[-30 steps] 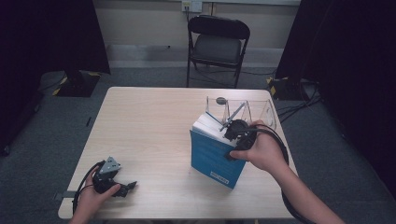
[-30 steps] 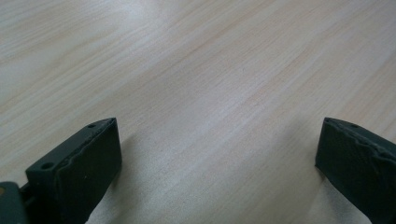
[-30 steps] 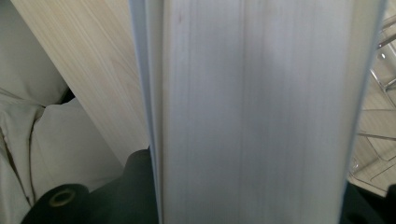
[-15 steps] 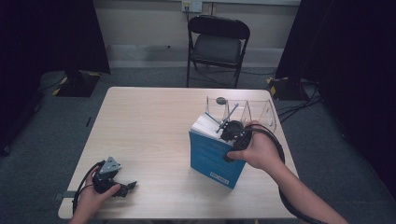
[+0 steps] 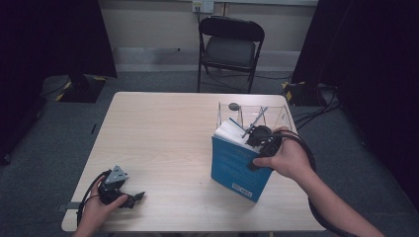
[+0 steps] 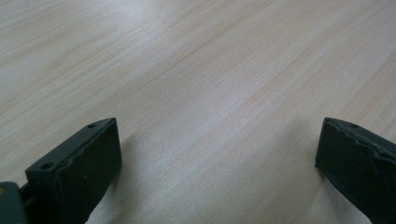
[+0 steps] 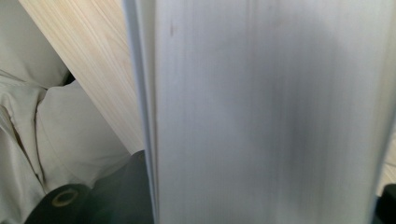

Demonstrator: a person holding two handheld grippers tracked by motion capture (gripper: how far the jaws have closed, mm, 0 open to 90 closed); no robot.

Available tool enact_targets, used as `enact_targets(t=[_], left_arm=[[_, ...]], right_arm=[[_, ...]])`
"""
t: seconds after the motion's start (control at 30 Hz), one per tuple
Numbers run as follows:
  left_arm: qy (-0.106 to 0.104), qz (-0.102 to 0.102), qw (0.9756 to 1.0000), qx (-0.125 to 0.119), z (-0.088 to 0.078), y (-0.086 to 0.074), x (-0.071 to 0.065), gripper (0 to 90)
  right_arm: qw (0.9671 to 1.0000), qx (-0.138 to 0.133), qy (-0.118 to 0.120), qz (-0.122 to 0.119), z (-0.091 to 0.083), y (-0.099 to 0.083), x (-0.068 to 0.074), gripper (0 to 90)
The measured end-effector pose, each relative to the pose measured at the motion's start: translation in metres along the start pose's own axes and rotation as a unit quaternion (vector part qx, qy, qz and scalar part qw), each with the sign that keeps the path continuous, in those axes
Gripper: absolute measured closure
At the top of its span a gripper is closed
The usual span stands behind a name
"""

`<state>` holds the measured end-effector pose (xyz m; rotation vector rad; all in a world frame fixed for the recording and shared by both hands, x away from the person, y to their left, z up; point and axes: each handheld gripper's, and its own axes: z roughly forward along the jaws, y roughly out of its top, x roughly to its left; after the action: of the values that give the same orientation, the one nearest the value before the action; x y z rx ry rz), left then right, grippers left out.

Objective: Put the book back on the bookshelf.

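A blue book (image 5: 236, 165) with white page edges stands upright on the right side of the wooden table (image 5: 163, 128). My right gripper (image 5: 259, 136) is at its top, shut on the book. In the right gripper view the page edges (image 7: 266, 112) run up between the jaws, which show dark at the bottom corners. My left gripper (image 5: 133, 197) lies low at the table's near left corner. It is open, and bare wood shows between its two jaws (image 6: 217, 135).
A clear acrylic rack (image 5: 276, 114) with dividers stands just behind the book near the right edge. A black folding chair (image 5: 230, 47) sits beyond the far edge. Black cables trail from both grippers.
The right hand and the book have shifted slightly to the right, close to the clear rack. The left gripper has stayed where it was.
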<state>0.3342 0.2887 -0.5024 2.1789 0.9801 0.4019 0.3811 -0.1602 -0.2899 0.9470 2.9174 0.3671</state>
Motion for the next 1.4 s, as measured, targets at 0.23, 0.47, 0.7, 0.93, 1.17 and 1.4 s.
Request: enact_targets(t=[0.23, 0.47, 0.7, 0.93, 1.17, 1.4], left_arm=[[0.000, 0.000, 1.0000, 0.000, 0.000, 0.000, 0.000, 0.0], [-0.001, -0.006, 1.0000, 0.000, 0.000, 0.000, -0.001, 0.0], [-0.002, -0.006, 1.0000, 0.000, 0.000, 0.000, -0.001, 0.0], [-0.002, -0.005, 1.0000, -0.001, 0.000, 0.000, -0.001, 0.0], [-0.001, -0.006, 1.0000, 0.000, 0.000, 0.000, -0.001, 0.0], [-0.002, -0.005, 1.0000, 0.000, 0.000, 0.000, 0.000, 0.0]], right_arm=[[0.9998, -0.002, -0.007, 0.018, -0.011, -0.013, -0.007, 61.5], [0.9993, 0.006, -0.009, 0.035, -0.023, -0.023, -0.012, 61.5], [0.9989, 0.003, -0.011, 0.045, -0.029, -0.031, -0.016, 61.6], [0.9977, 0.000, -0.010, 0.068, -0.034, -0.044, -0.022, 61.6], [0.9954, 0.001, -0.012, 0.095, -0.037, -0.058, -0.029, 61.6], [0.9925, 0.001, -0.020, 0.121, -0.046, -0.071, -0.038, 61.6]])
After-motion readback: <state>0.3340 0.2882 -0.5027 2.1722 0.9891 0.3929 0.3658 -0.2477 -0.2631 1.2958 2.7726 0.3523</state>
